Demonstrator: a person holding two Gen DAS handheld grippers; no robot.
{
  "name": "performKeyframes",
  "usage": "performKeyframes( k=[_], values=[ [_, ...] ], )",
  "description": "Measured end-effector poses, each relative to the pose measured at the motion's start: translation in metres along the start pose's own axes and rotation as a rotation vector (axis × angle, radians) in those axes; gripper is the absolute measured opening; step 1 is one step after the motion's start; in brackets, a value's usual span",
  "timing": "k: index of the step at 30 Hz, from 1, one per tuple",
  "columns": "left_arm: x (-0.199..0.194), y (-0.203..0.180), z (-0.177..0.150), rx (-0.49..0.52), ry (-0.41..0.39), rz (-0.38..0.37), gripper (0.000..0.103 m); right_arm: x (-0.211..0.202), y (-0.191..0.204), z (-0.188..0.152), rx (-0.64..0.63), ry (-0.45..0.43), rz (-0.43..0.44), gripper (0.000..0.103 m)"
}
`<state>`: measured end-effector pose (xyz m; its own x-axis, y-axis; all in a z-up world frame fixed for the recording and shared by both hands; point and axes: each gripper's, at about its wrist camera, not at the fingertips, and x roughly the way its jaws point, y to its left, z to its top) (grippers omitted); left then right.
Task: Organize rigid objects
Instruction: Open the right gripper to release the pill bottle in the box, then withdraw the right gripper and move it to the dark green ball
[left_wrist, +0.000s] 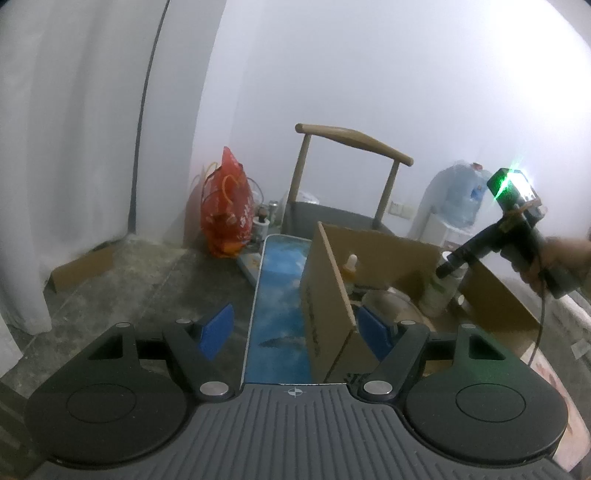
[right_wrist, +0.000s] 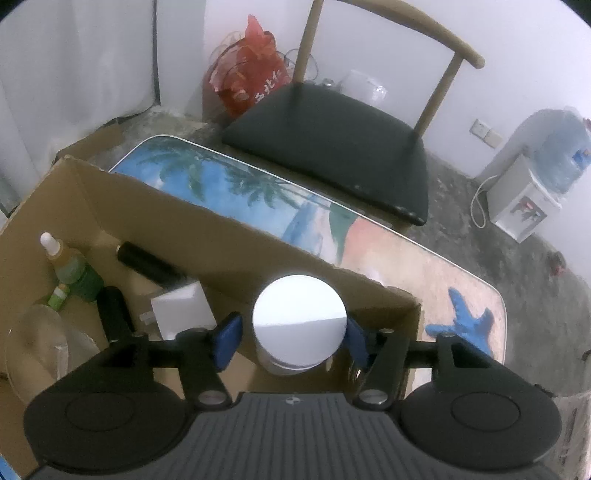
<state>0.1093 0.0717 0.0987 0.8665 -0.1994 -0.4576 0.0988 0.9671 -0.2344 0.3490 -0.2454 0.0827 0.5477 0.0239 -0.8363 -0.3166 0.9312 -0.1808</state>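
Now right tongs (right_wrist: 291, 338) astride white jar (right_wrist: 300, 317), in box (right_wrist: 221, 236).

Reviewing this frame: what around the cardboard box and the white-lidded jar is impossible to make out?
- White-lidded jar, right wrist view: its lid hides the body and base, so whether the blue pads press it is unclear.
- Cardboard box, left wrist view: the near wall hides most contents.
- Right gripper, left wrist view: fingertips too small and blurred.
- Clear container, right wrist view: blurred, partly behind the gripper body.

Bare home room, wooden chair (right_wrist: 332, 136), water dispenser (right_wrist: 524, 195) (rough concrete floor)
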Motion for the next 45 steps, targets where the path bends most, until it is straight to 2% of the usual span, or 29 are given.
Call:
performKeyframes(
  k=[5, 7, 13, 16, 20, 23, 26, 30, 35, 39, 43, 45],
  values=[
    [-0.002, -0.007, -0.001, 0.015, 0.003, -0.001, 0.075, -0.011, -0.003, -0.004, 0.024, -0.023, 0.03, 0.067],
    [-0.004, -0.01, -0.002, 0.024, 0.002, -0.004, 0.075, -0.02, -0.006, -0.006, 0.039, -0.049, 0.049, 0.072],
    [-0.009, -0.022, -0.003, 0.049, -0.001, -0.022, 0.077, -0.052, -0.017, -0.017, 0.094, -0.129, 0.074, 0.072],
    [-0.012, -0.029, -0.005, 0.067, 0.003, -0.035, 0.077, -0.074, -0.025, -0.029, 0.145, -0.182, 0.123, 0.072],
    [-0.014, -0.038, -0.008, 0.101, 0.021, -0.069, 0.079, -0.117, -0.027, -0.065, 0.205, -0.286, 0.247, 0.072],
    [-0.013, -0.052, -0.012, 0.162, 0.054, -0.127, 0.083, -0.151, -0.021, -0.11, 0.23, -0.374, 0.356, 0.072],
    [-0.011, -0.069, -0.022, 0.238, 0.09, -0.17, 0.084, -0.167, -0.013, -0.155, 0.251, -0.425, 0.437, 0.072],
    [0.001, -0.091, -0.04, 0.306, 0.147, -0.215, 0.084, -0.152, 0.002, -0.213, 0.316, -0.415, 0.504, 0.071],
    [0.029, -0.113, -0.061, 0.35, 0.228, -0.224, 0.084, -0.113, 0.008, -0.258, 0.468, -0.404, 0.488, 0.071],
    [0.044, -0.126, -0.072, 0.377, 0.273, -0.221, 0.084, -0.087, 0.0, -0.269, 0.575, -0.413, 0.463, 0.071],
    [0.049, -0.136, -0.079, 0.398, 0.265, -0.166, 0.083, -0.071, -0.007, -0.266, 0.592, -0.407, 0.479, 0.07],
    [0.045, -0.138, -0.079, 0.382, 0.271, -0.182, 0.083, -0.063, -0.008, -0.264, 0.594, -0.406, 0.495, 0.07]
  ],
)
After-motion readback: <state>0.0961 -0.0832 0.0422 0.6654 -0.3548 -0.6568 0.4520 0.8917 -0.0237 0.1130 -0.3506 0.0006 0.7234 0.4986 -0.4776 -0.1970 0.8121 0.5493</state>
